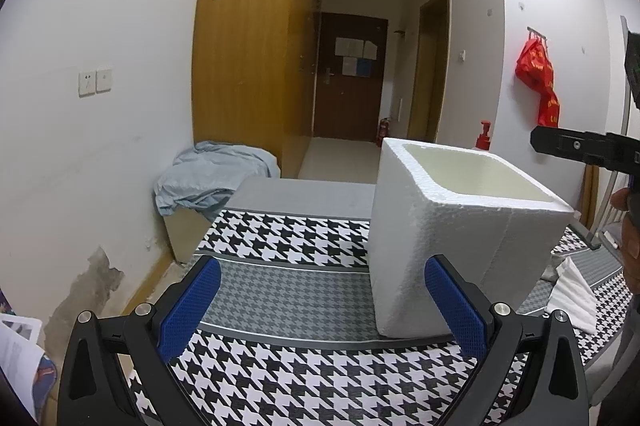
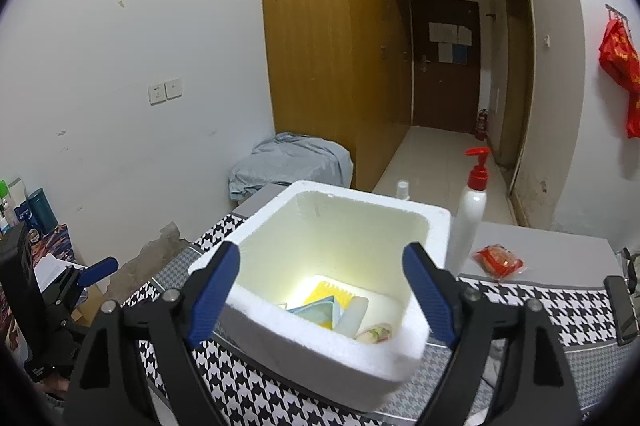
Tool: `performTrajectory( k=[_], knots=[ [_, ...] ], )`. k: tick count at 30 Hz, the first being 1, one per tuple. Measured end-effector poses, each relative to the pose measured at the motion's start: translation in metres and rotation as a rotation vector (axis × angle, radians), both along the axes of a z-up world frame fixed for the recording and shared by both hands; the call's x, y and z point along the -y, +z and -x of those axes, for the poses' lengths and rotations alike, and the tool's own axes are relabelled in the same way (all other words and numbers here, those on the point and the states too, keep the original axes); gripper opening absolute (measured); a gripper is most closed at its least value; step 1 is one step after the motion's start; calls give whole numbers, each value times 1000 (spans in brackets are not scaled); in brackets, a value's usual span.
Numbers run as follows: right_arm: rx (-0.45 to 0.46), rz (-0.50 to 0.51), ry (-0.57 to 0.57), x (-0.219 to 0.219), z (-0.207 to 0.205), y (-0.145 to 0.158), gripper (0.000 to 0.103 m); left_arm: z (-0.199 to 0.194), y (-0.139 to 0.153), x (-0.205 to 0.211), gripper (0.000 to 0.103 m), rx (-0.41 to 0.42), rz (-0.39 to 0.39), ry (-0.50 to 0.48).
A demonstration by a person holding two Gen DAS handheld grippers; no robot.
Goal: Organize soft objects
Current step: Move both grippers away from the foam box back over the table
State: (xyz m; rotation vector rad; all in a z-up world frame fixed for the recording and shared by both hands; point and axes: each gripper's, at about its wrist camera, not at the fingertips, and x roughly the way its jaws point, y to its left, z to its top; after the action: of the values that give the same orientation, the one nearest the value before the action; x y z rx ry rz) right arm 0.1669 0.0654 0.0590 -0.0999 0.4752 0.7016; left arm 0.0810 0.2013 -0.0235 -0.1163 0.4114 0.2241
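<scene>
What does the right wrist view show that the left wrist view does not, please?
Only the right wrist view shows the items inside the foam box, a yellow piece among them, and a red packet. Only the left wrist view shows the white folded cloth beside the box. Both share the box, the houndstooth cloth, the pump bottle and open, empty tongs.

Dim, even indoor light, fisheye bending and black corners; a bright glare, perhaps overexposure, inside the foam box (image 2: pixel 352 226).

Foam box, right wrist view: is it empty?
No. The foam box holds several items on its bottom, including a yellow piece and a folded packet.
</scene>
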Motion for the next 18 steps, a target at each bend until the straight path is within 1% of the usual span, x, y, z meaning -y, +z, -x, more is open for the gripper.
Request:
performTrajectory(
  k=[2, 7, 9, 18],
  knots=[
    [24, 9, -2, 4, 6, 1, 96, 1, 2, 3, 102, 3, -8, 2],
    [59, -2, 9, 18, 19, 5, 102, 5, 7, 9, 102, 18, -10, -3],
    [75, 1, 8, 21, 26, 3, 102, 8, 8, 13, 102, 21, -15, -6],
    [95, -14, 25, 34, 48, -7, 103, 13, 15, 24, 102, 33, -23, -29]
  ],
)
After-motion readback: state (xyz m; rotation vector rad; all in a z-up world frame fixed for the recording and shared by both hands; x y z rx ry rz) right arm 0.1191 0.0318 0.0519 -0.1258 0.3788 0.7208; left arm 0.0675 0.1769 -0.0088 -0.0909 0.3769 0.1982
